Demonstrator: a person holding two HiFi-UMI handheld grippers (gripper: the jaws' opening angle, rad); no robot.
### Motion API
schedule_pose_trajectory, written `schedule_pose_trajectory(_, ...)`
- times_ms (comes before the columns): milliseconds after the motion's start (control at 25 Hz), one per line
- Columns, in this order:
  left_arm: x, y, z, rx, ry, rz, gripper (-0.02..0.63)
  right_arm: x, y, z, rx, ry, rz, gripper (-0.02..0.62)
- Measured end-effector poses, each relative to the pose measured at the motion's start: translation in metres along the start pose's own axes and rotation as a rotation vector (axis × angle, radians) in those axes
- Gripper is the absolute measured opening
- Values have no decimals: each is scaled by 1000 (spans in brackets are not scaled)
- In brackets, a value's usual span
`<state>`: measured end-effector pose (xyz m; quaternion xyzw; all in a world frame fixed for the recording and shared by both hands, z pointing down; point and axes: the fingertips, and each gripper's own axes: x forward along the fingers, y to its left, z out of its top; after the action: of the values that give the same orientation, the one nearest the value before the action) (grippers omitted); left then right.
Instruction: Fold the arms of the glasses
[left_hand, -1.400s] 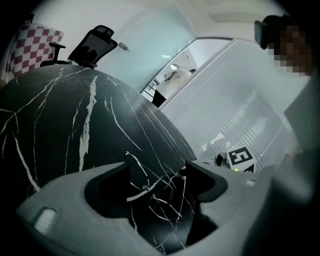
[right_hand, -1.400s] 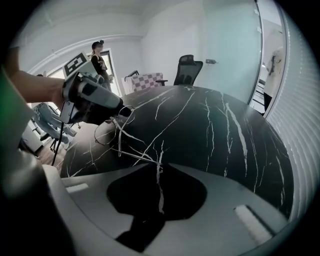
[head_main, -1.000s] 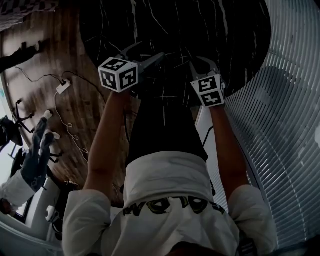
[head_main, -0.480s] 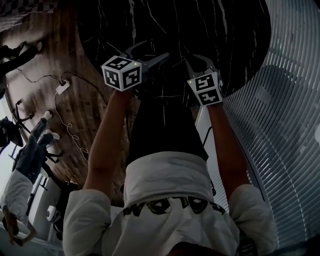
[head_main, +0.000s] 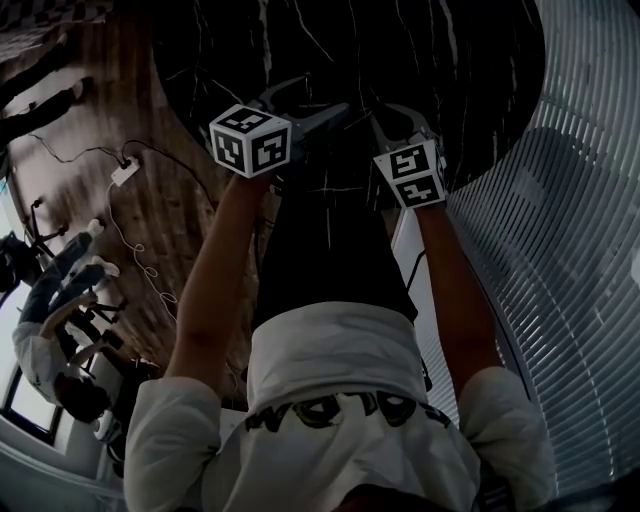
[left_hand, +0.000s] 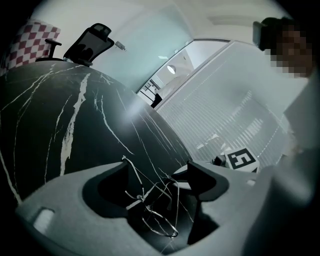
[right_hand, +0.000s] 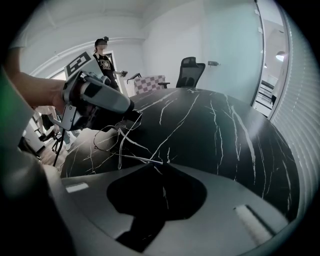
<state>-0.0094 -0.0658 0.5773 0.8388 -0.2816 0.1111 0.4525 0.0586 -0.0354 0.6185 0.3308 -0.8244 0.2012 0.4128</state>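
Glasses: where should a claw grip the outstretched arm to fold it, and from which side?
Take the arm near its free tip, from the right, opposite the left claw steadying the glasses. The arm is a straight wire reaching out that way, and its tip probably gives most leverage; the right claw pinches there.

Round black table (head_main: 420, 60) with thin white veins. Near its edge, wire-framed glasses (left_hand: 138, 201), possibly just above the surface rather than resting on it.

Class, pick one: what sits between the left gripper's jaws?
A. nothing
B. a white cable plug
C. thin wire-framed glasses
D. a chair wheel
C: the left gripper view shows the thin wire-framed glasses between the jaws of the left gripper, above the black marble table.
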Motion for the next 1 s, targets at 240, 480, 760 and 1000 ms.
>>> schedule_pose_trajectory(240, 4, -4, -3, 5, 17, -8, 371, 2, 3, 11, 1, -26, 4, 57)
schedule_pose_trajectory(480, 7, -3, -5, 0, 40, -13, 371, 8, 6, 20, -6, -39, 11, 57)
schedule_pose_trajectory(760, -6, -7, -14, 2, 69, 12, 371, 10, 3, 23, -16, -38, 0, 57)
schedule_pose_trajectory(1000, -18, 4, -24, -15, 97, 49, 371, 10, 4, 20, -36, -26, -2, 57)
